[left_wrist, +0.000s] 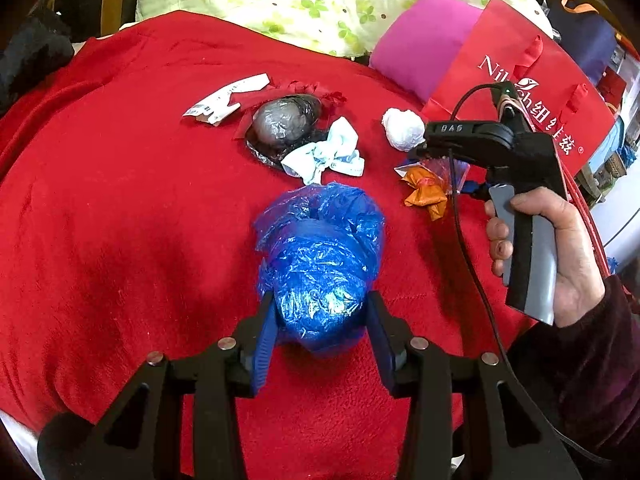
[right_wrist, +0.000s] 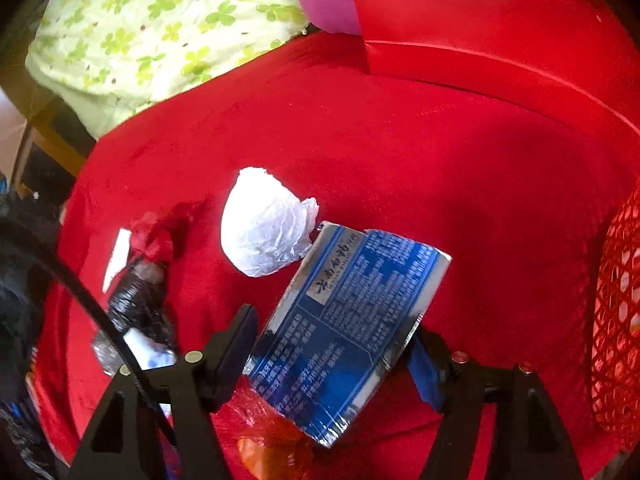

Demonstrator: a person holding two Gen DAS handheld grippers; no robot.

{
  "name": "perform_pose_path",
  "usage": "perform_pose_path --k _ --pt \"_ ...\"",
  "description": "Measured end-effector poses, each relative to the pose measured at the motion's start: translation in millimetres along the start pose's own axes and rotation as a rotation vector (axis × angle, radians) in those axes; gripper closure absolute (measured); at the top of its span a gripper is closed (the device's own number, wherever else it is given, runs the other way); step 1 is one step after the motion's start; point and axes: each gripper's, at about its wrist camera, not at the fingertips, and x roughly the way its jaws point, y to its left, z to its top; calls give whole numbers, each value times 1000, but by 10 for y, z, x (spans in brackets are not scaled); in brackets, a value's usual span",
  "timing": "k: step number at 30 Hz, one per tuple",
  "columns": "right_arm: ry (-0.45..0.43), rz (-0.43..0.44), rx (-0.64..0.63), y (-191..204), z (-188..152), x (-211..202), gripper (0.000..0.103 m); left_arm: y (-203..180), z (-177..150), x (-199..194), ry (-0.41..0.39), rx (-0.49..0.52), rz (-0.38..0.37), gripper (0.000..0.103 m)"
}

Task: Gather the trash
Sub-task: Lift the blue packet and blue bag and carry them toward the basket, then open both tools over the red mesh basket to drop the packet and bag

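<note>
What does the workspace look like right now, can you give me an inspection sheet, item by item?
Surface: red blanket, wrinkled, covers the work area.
Job's things: blue bag in the left gripper; blue box in the right gripper; white wad, grey bag, white paper, blue-white wrapper and orange wrapper lie loose on the blanket.
Clutter: nothing seen beyond the trash.
Grippers: left gripper shut on the blue bag; right gripper shut on the blue box.
Cables: black cable hangs from the right gripper over the blanket.
Surroundings: red gift bag, pink pillow, green floral cloth, red mesh basket.
</note>
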Motion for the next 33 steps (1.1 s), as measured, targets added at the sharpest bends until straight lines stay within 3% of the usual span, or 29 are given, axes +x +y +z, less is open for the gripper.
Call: perform_pose_path --k 6,14,27,33 --pt "15 52 -19 -48 -12 -42 41 -31 11 -34 -15 -3 -17 58" --pt "15 223 -39 -238 -59 -357 41 -106 88 -130 -43 -11 -55 58" --pt "-321 515 -239 -325 -206 -1458 41 -369 277 -286 -86 7 -69 58" --pt "-491 495 -283 -434 -354 -1743 41 -540 361 -298 -96 27 -72 58"
